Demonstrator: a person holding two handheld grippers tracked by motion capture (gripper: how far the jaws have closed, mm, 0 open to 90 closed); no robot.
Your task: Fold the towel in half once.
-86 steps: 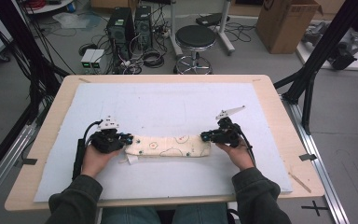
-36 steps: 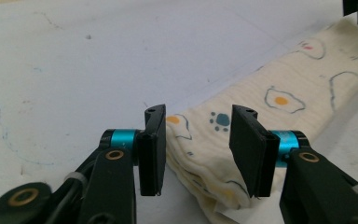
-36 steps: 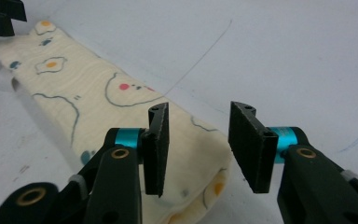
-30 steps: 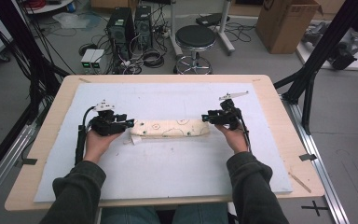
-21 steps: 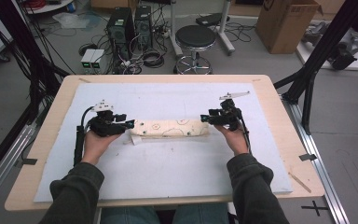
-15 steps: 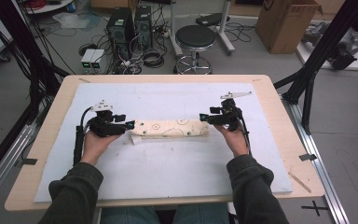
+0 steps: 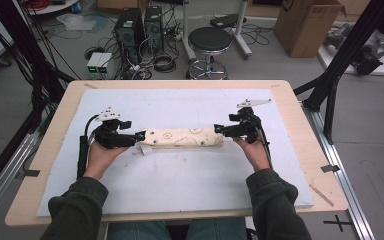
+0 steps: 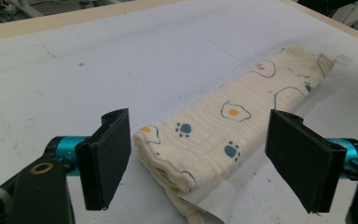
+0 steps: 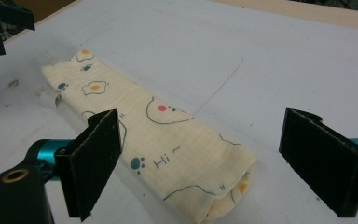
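A cream cloth (image 7: 182, 137) printed with fried eggs, paw prints and bears lies folded into a long narrow bundle across the middle of the white mat. My left gripper (image 7: 140, 136) stands open at its left end, and the cloth (image 8: 219, 135) end lies between the wide-apart jaws without touching them. My right gripper (image 7: 218, 129) stands open at the right end, where the cloth (image 9: 168, 135) runs away from the spread jaws. A small white label pokes out under the left end.
The white mat (image 7: 180, 175) covers most of the wooden table (image 7: 307, 150). Beyond the table's far edge stand a black stool (image 7: 210, 42), computer towers (image 7: 140, 25) and a cardboard box (image 7: 305, 22). Black frame legs rise at both sides.
The folded cloth and both grippers have moved away from me, toward the mat's middle. Both grippers have let go of the cloth ends and now stand open.
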